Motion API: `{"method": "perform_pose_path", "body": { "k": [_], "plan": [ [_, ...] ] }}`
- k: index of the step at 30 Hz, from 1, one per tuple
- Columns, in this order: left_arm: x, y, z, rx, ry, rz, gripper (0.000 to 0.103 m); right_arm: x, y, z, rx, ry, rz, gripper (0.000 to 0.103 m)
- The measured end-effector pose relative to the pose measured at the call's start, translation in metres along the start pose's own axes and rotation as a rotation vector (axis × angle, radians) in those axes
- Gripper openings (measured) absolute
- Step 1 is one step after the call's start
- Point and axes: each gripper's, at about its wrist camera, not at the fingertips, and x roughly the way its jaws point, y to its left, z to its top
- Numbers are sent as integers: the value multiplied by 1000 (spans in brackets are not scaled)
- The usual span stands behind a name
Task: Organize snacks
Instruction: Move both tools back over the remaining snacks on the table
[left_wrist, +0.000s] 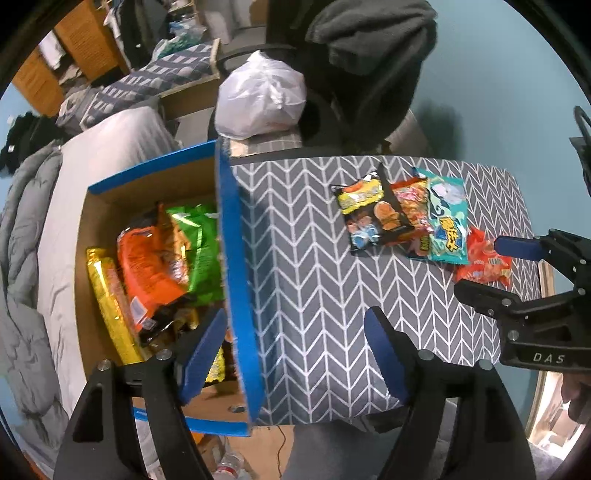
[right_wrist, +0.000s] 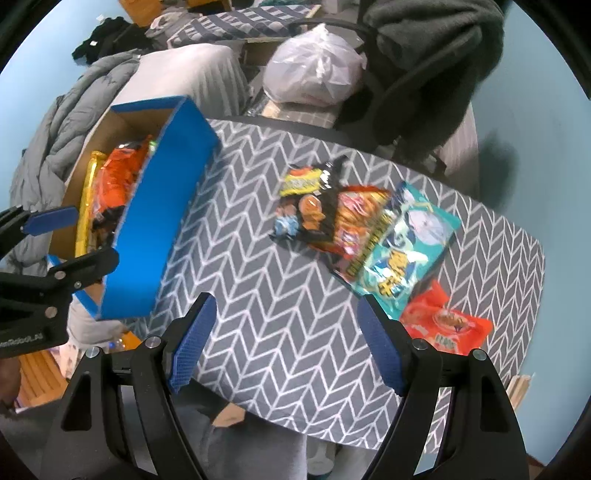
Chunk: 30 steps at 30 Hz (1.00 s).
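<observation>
Snacks lie in two groups: several packets in the blue box (left_wrist: 236, 280) at the desk's (left_wrist: 314, 295) left edge, four overlapping packets (right_wrist: 364, 236) far right. Your left gripper (left_wrist: 295, 354) and right gripper (right_wrist: 286, 343) hold nothing, jaws wide apart. Overlapping packets risk a double pick; the overhanging box may tip if nudged.

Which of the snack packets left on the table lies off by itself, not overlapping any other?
The red packet, at the table's near right end. The black, orange-red and teal packets overlap in a row.
</observation>
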Motion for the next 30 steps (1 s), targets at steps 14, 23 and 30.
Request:
{"method": "perform_pose_path", "body": {
  "k": [14,23,30],
  "plan": [
    [43,-51,15,52,86,-11,78,29,-99,-22,19,46,-57,79],
    [74,-66,17,42,120,10,78,65,-145,-34,-58,81,-50,79],
    [99,-74,15,20,168,16,78,90,-161,-39,-80,116,13,79]
  ]
}}
